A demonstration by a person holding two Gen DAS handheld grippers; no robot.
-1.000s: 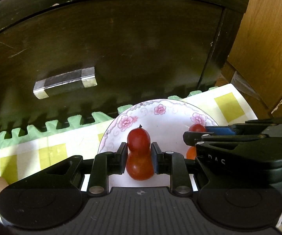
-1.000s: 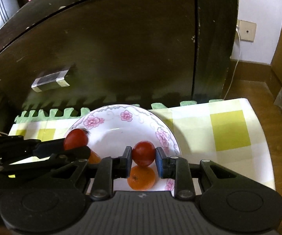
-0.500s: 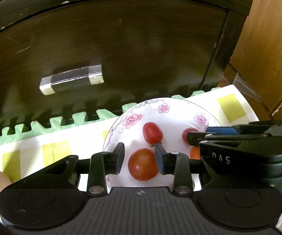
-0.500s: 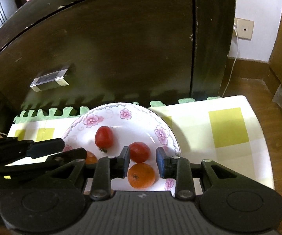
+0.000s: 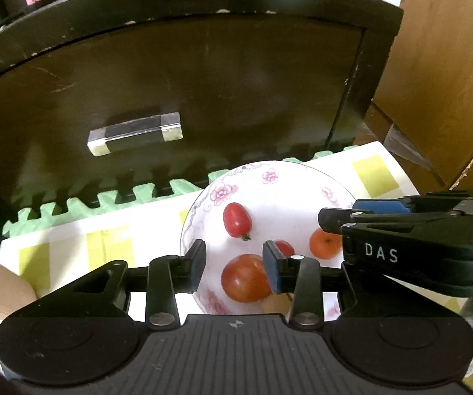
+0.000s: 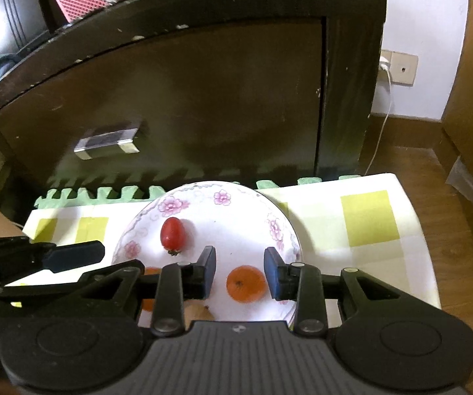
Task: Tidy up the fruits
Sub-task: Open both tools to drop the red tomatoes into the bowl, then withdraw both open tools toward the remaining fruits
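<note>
- My left claw (image 5: 234, 265) is open, nothing held, fingers above the white floral-rimmed plate (image 5: 289, 194).
- My right claw (image 6: 239, 271) is open too, empty, over the same plate.
- On the plate: oblong red cherry tomato (image 5: 237, 220), large round red tomato (image 5: 244, 278), small orange citrus fruit (image 6: 245, 283); a second small red tomato (image 5: 285, 248) is partly hidden behind my left finger.
- The plate sits on a yellow-and-white checked cloth (image 6: 368, 217), in front of a dark wooden cabinet (image 6: 203, 98).

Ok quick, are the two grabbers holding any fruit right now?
Left gripper: open, holding nothing, above the plate.
Right gripper: open, holding nothing, above the orange.
</note>
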